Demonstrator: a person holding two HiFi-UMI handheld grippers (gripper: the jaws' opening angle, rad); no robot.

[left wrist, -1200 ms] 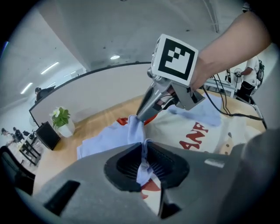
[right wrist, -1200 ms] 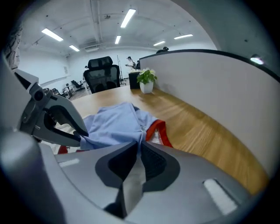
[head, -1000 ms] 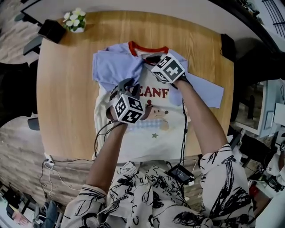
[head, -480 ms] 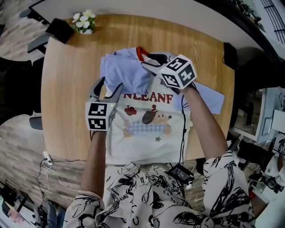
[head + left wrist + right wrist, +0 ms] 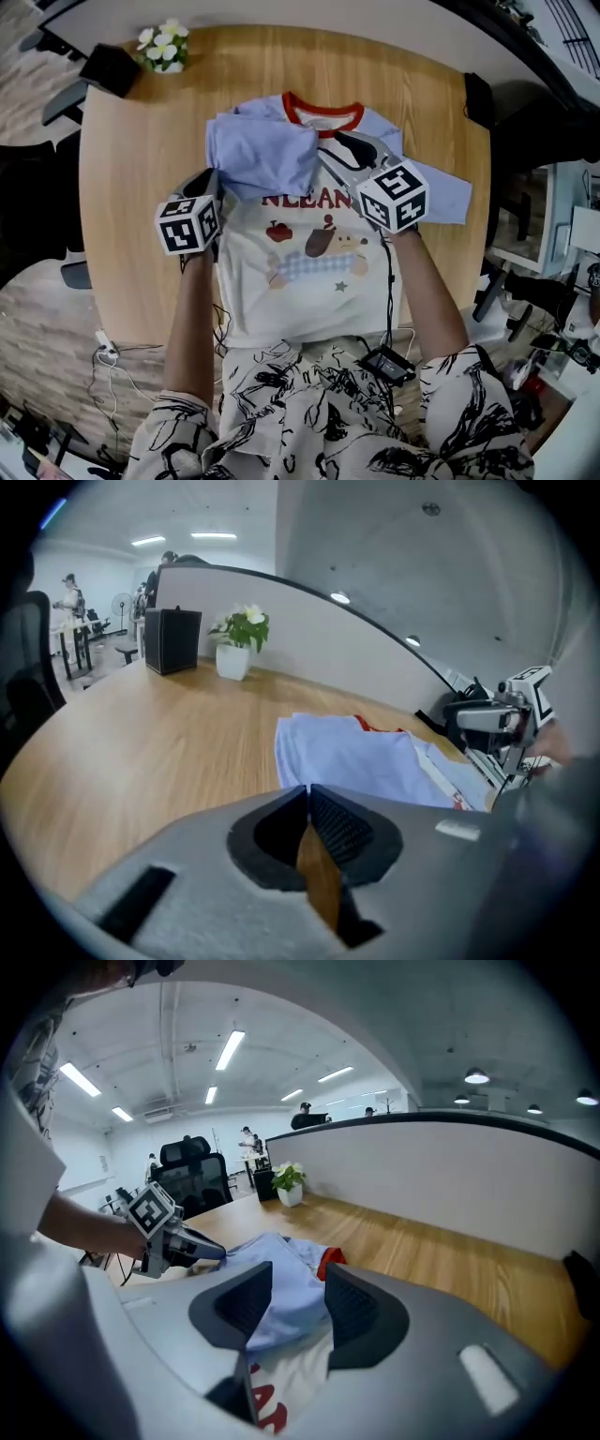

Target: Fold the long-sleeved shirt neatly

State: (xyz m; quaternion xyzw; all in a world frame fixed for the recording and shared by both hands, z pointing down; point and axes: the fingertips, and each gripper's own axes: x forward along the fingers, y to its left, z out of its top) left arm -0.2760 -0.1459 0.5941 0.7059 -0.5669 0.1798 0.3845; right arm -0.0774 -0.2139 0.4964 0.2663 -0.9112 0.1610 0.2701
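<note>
At the table's (image 5: 131,141) far left corner stand a black box (image 5: 111,66) and a small potted plant (image 5: 159,47). Your left gripper (image 5: 212,178) sits over bare wood just beside the long-sleeved shirt (image 5: 314,281) — its jaws have just been closing and meet tip to tip, nothing between them. The shirt lies flat, front up, red collar (image 5: 323,111) away from you, its left sleeve (image 5: 262,155) folded across the chest. Your right gripper (image 5: 339,148) hangs over the chest below the collar, jaws partly apart, pads gripping nothing — cloth shows beyond the gap. The other sleeve (image 5: 436,197) stretches out to the right.
</note>
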